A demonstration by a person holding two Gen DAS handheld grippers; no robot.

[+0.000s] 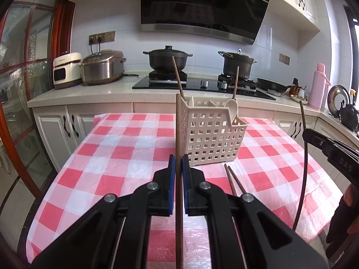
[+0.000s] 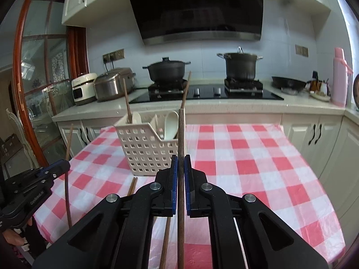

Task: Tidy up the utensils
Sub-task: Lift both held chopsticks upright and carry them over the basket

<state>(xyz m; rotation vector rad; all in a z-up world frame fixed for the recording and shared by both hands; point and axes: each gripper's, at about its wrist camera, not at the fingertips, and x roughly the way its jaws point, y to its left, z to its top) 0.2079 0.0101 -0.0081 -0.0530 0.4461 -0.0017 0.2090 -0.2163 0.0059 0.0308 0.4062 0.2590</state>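
Clamped between the blue pads of the left gripper (image 1: 178, 163), a brown wooden chopstick (image 1: 178, 130) stands nearly upright, its tip level with the rim of the cream perforated plastic utensil basket (image 1: 213, 136) just behind it. Likewise, the right gripper (image 2: 180, 163) is closed on a darker brown wooden chopstick (image 2: 181, 134), also upright, in front of the basket's right corner. Inside the basket stand two more chopsticks and a white ceramic spoon (image 1: 232, 107). Two brown chopsticks (image 1: 233, 180) lie on the red-and-white checked tablecloth (image 1: 125, 148) before the basket.
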